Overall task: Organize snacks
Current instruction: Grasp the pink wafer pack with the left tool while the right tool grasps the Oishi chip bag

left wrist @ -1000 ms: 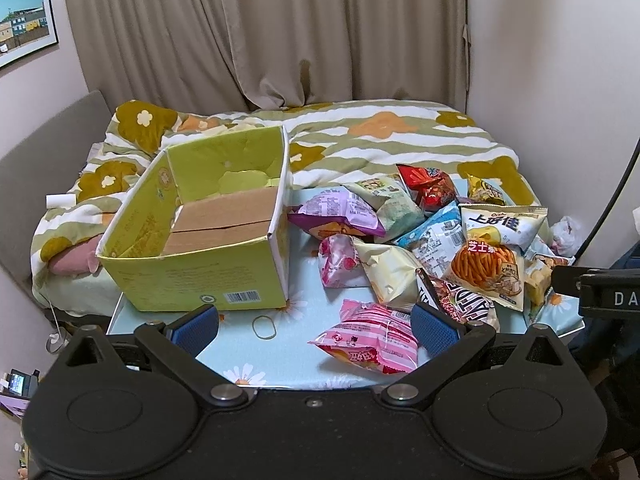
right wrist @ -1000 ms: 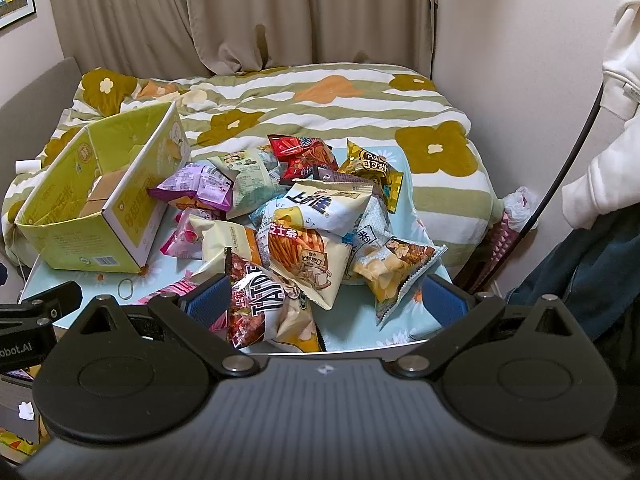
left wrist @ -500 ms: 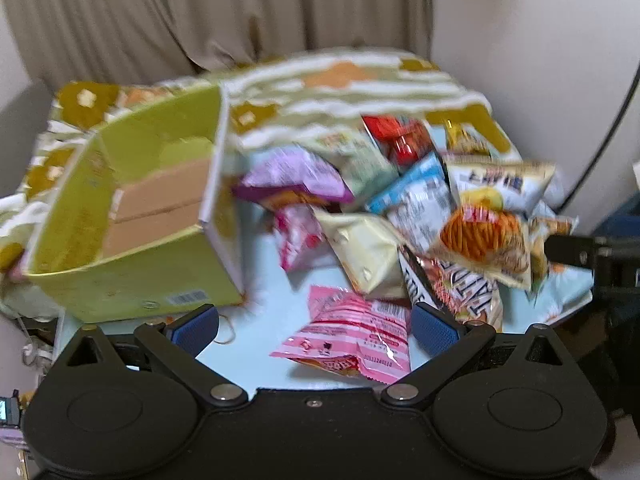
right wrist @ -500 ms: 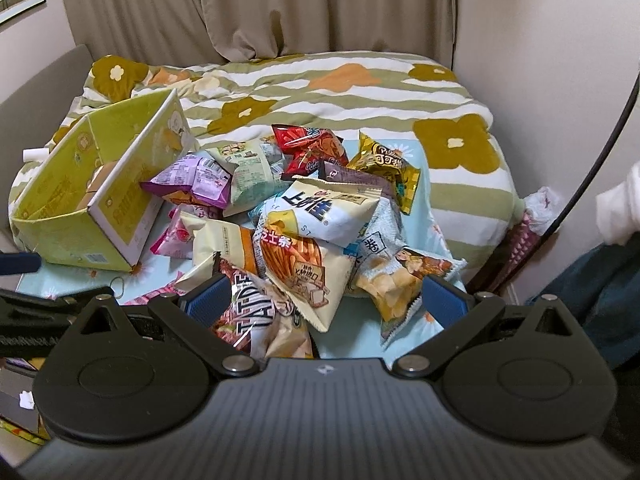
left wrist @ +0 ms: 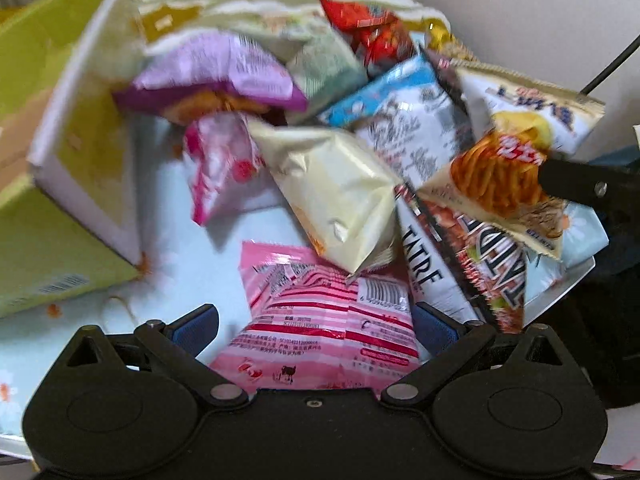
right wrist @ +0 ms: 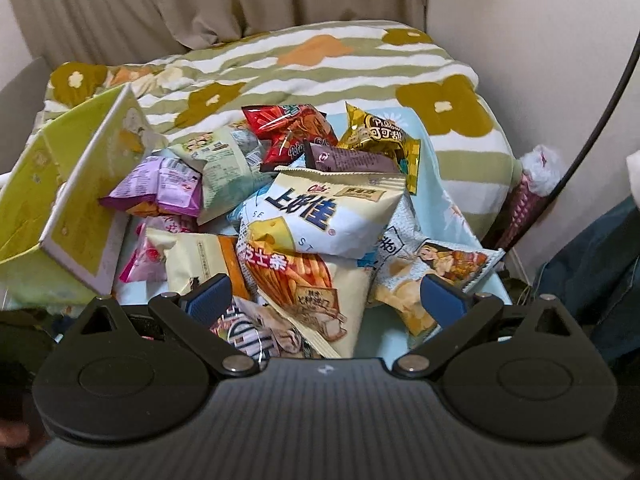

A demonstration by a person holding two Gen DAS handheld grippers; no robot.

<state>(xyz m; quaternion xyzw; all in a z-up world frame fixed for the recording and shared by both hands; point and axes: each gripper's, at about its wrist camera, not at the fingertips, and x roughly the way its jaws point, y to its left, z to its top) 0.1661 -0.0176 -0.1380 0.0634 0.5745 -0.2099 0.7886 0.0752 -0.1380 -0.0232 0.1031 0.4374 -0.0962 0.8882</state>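
Pink-striped snack bag [left wrist: 324, 316]: nearest item, lying flat on the pale blue surface [left wrist: 192, 248] between the wide-spread blue pads of the left tongs [left wrist: 314, 326], apparently untouched. Cream bag [left wrist: 340, 196] overlaps its far edge. Right tongs [right wrist: 326, 294], also wide apart and holding nothing, hover over the orange sticks bag [right wrist: 300, 280] and white-blue bag [right wrist: 320, 212]. Yellow-green cardboard box [left wrist: 68, 128] stands to the left. Farthest: red bag [right wrist: 290, 130], gold bag [right wrist: 380, 136], then striped floral bed [right wrist: 280, 60].

The left gripper [left wrist: 314, 326], jaws spread wide, straddles a pink striped snack bag [left wrist: 324, 316] at the counter's [left wrist: 192, 248] near edge; the yellow box [left wrist: 60, 200] sits left.
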